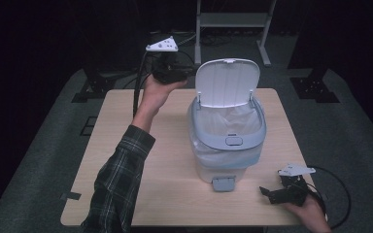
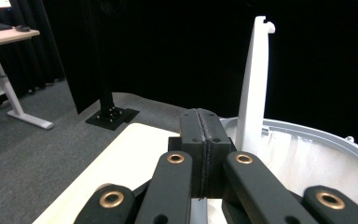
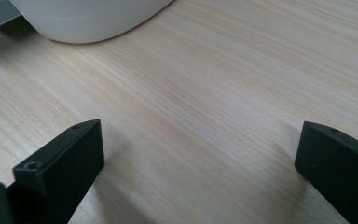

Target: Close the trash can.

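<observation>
A white pedal bin [image 1: 226,165] with a grey rim [image 1: 252,138] and a white liner bag stands in the middle of the wooden table [image 1: 141,165]. Its lid [image 1: 227,82] stands upright and open. My left gripper [image 1: 189,73] is held in the air just left of the lid, jaws pressed together with nothing between them. In the left gripper view the shut jaws [image 2: 201,126] point past the lid [image 2: 254,88], seen edge-on, over the bin's rim [image 2: 321,140]. My right gripper [image 1: 268,194] rests low at the table's front right, open over bare wood [image 3: 200,149], with the bin's base [image 3: 88,18] ahead.
A grey foot pedal [image 1: 223,183] juts from the bin's front. A desk frame [image 1: 233,24] stands behind the table, and black stand bases [image 1: 315,87] sit on the carpet. A cable [image 1: 342,194] loops off the table's right edge.
</observation>
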`<state>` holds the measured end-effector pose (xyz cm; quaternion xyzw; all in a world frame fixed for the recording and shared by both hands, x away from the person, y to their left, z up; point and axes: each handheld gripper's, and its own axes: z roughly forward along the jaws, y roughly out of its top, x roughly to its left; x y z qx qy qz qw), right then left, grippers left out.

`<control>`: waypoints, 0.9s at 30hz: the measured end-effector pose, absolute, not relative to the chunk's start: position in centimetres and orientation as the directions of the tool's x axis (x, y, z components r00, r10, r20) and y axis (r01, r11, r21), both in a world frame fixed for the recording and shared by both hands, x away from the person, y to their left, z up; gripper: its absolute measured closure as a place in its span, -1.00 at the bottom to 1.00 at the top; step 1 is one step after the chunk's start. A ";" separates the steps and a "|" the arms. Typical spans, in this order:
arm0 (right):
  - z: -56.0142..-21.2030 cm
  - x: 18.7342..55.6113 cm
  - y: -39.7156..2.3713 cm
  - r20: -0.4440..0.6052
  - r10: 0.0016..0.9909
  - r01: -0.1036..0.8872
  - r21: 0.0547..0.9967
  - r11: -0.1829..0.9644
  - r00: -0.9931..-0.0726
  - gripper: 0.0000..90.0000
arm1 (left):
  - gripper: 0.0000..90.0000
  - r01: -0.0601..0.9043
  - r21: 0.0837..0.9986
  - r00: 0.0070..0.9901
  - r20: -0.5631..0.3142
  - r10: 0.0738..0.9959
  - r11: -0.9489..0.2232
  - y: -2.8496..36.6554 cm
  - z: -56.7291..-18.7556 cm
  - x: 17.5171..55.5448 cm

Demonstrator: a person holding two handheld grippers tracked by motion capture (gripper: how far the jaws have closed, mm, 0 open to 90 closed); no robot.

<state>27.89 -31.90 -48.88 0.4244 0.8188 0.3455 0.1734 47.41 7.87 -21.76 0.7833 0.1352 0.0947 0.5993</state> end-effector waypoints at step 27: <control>-48.9 27.9 -31.9 0.008 0.813 0.573 0.713 0.404 -0.583 -1.00 | 1.00 0.066 0.950 0.985 -0.012 0.175 -0.305 7.3 -22.0 44.0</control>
